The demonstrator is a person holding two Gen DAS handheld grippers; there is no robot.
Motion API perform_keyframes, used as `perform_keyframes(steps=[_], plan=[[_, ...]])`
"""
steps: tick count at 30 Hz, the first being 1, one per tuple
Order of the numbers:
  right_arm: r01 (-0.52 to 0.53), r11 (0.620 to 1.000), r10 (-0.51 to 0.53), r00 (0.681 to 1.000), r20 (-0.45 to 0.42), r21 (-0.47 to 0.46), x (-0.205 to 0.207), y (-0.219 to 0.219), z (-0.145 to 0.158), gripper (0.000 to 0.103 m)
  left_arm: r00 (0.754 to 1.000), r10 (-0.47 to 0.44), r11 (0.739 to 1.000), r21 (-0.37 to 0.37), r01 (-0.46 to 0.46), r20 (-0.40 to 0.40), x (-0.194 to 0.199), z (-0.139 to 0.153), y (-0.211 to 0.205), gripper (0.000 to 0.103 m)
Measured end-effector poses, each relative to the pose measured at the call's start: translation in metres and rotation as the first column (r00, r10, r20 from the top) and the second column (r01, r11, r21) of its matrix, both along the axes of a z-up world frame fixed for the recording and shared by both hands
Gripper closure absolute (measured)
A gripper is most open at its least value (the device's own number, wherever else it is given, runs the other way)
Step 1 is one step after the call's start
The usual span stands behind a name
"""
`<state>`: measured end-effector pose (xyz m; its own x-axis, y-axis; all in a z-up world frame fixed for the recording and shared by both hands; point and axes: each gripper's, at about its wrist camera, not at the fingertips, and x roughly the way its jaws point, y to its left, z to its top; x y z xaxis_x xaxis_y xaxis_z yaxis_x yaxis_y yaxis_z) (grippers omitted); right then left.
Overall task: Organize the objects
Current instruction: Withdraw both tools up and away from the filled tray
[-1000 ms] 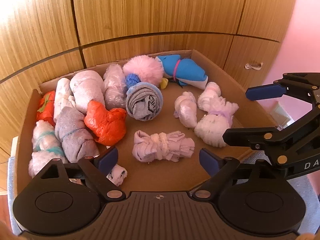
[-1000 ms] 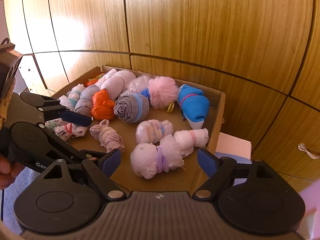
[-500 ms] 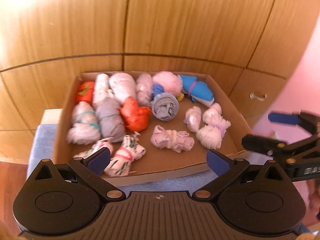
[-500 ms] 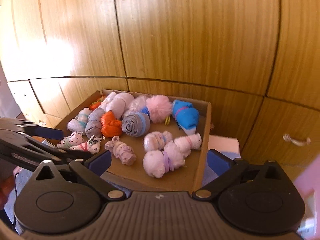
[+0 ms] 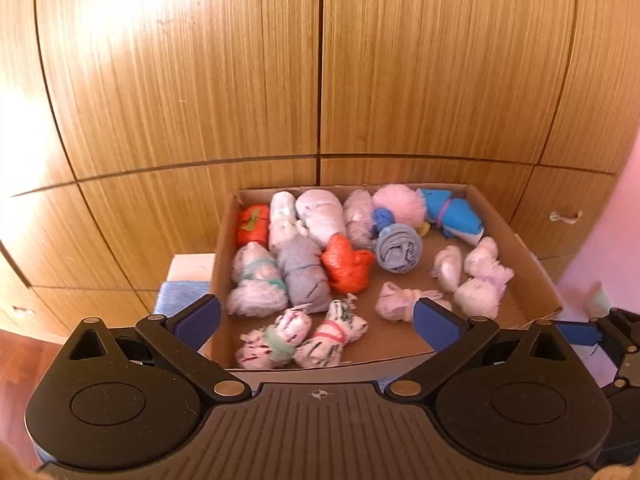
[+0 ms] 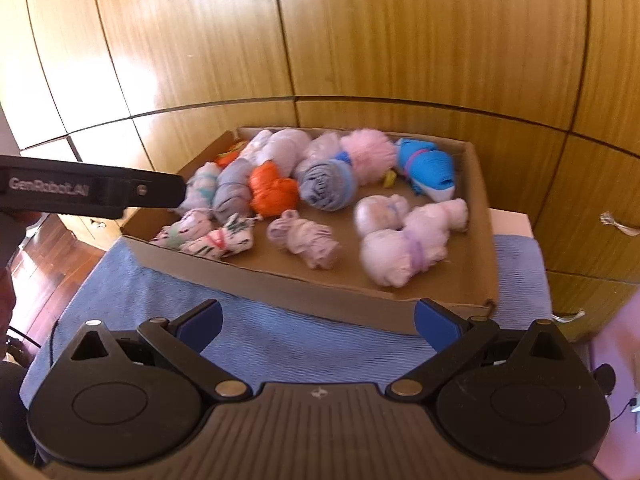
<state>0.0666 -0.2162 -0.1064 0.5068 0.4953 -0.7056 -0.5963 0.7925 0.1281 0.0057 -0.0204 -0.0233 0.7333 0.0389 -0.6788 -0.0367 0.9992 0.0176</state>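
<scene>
Both the left tongs and right tongs, jaws just spread wide and empty, hang short of the cardboard box of rolled socks, whose near wall could catch a low reach.

both wrist views, angled down, cardboard box

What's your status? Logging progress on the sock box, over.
Left tool and right tool open after just widening, nothing between them. Rolled sock bundles lie in the cardboard box on the blue cloth. Nothing in the way.
</scene>
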Motion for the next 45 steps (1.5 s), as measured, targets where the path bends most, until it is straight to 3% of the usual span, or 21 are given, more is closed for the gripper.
perform_keyframes(steps=[8, 13, 45], plan=[[0.024, 1.0, -0.024, 1.0, -0.015, 0.004, -0.004, 0.008, -0.002, 0.001, 1.0, -0.006, 0.995, 0.102, 0.004, 0.021, -0.006, -0.006, -0.007, 0.0], [0.038, 0.999, -0.038, 0.999, -0.013, -0.007, -0.003, 0.009, -0.002, 0.001, 1.0, -0.009, 0.992, 0.128, 0.006, 0.021, -0.009, -0.008, -0.008, 0.0], [0.018, 1.0, -0.018, 1.0, -0.016, -0.017, -0.005, 0.015, -0.006, 0.001, 1.0, -0.022, 0.993, 0.119, 0.02, 0.019, -0.011, -0.006, -0.006, 0.0]])
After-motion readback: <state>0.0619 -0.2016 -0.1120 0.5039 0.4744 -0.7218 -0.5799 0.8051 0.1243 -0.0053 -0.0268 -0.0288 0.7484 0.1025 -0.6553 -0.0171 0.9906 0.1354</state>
